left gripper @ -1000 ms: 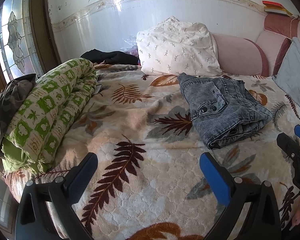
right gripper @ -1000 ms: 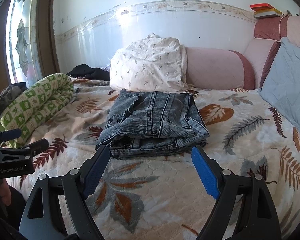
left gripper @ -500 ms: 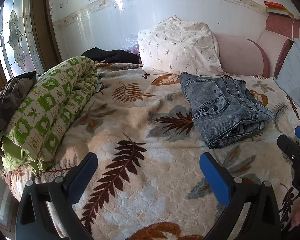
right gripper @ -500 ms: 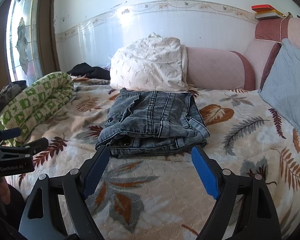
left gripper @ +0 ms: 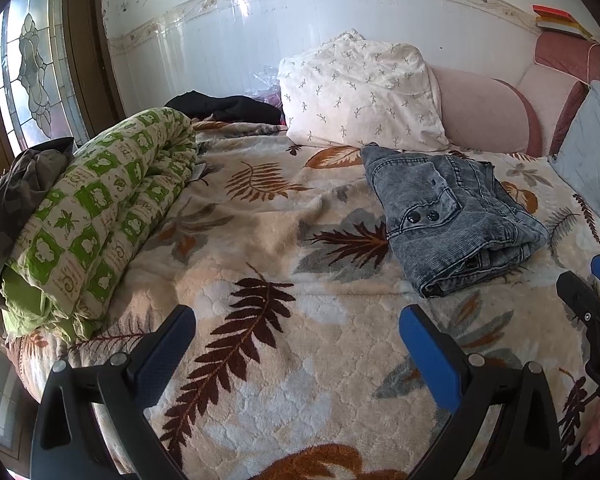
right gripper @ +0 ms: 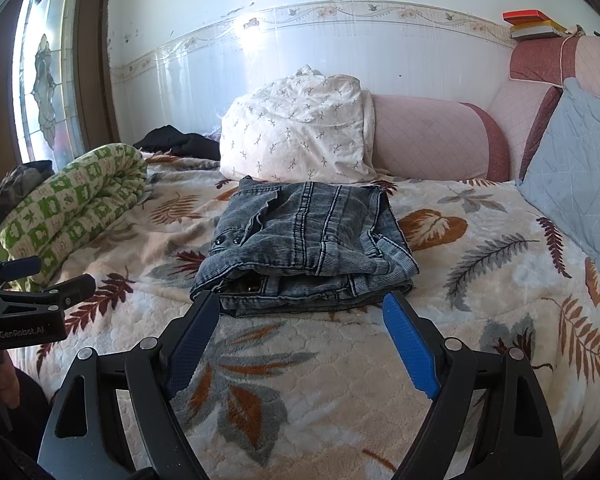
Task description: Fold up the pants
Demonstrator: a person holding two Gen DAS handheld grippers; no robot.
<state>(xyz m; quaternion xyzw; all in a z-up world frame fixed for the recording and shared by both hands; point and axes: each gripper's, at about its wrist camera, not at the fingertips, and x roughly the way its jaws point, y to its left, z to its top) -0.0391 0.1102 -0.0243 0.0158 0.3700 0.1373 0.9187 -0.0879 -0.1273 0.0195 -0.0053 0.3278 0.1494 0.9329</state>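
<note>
Leaf-print plush bedspread (right gripper: 480,240) cut off by frame edges. Rolled green-and-white quilt (left gripper: 100,208) far left. Folded grey denim pants (right gripper: 308,240) mid-bed, inner layers hidden. Left gripper (left gripper: 296,328) and right gripper (right gripper: 296,312) both gaping, empty.

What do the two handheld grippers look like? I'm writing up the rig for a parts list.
Both match: the left gripper and right gripper have black angular frames with triangular cutouts, silver pivot bolts and blue textured pads on the fingers. The left one's body, seen from the right wrist view, carries white "GenRobot.AI" lettering.
</note>
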